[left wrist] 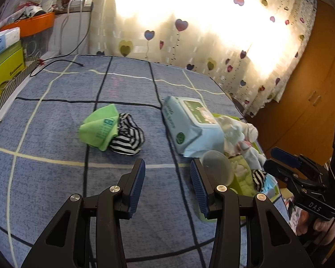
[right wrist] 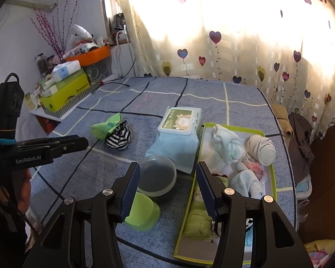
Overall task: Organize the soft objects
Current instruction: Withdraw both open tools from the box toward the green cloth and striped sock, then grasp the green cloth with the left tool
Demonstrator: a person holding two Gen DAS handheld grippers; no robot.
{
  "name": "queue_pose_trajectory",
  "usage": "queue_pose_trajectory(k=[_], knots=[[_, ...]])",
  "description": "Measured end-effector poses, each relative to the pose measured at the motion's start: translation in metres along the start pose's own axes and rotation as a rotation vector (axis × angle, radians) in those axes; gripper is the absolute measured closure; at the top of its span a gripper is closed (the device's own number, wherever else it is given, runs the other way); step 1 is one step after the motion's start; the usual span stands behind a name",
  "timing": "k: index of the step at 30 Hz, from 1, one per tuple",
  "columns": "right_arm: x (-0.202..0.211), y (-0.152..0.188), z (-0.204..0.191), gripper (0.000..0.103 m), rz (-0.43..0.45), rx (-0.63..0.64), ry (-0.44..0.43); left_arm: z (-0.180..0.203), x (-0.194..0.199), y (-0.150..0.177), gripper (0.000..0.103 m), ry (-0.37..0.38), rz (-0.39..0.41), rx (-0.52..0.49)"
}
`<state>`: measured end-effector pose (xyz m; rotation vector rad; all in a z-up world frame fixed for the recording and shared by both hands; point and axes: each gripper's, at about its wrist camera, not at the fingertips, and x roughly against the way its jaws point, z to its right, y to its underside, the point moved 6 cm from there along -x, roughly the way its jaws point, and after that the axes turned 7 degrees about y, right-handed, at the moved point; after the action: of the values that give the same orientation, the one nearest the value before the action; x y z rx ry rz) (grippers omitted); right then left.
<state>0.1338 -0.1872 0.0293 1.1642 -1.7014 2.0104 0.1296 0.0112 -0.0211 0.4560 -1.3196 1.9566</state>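
On the blue checked bedspread lie a crumpled green cloth [left wrist: 98, 129] [right wrist: 105, 128] and a black-and-white striped sock [left wrist: 128, 139] [right wrist: 119, 138], touching each other. My left gripper [left wrist: 167, 167] hovers open a little short of them, nothing between its fingers; it also shows side-on at the left of the right wrist view [right wrist: 82, 144]. A green-rimmed box [right wrist: 272, 174] [left wrist: 234, 118] holds pale blue socks [right wrist: 225, 145], a rolled sock ball [right wrist: 261, 149] and a green towel [right wrist: 198, 214]. My right gripper [right wrist: 167, 172] [left wrist: 269, 157] stands open and empty beside the box's left rim.
A pack of wet wipes [right wrist: 178, 129] [left wrist: 187, 122] lies left of the box. A clear round container [right wrist: 158, 176] and a green lid [right wrist: 143, 212] sit near the right gripper. Boxes [right wrist: 64, 93] and an orange tray [right wrist: 93, 55] crowd the far left; a black cable [left wrist: 55, 61] trails there.
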Motion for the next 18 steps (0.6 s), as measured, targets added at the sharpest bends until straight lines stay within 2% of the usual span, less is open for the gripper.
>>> queue_pose_trajectory(k=[11,13,18], knots=[[-0.016,-0.013,-0.028,0.049,-0.02,0.074,-0.025,-0.047,-0.002,-0.003,0.06,-0.059,0.01,0.078],[-0.022,-0.018,-0.037,0.046,-0.026,0.1,-0.039,-0.054,-0.003,-0.005,0.059,-0.075,0.01,0.069],[-0.043,-0.029,-0.058,0.045,-0.05,0.15,-0.085,-0.076,-0.012,-0.018,0.06,-0.127,-0.005,0.012]])
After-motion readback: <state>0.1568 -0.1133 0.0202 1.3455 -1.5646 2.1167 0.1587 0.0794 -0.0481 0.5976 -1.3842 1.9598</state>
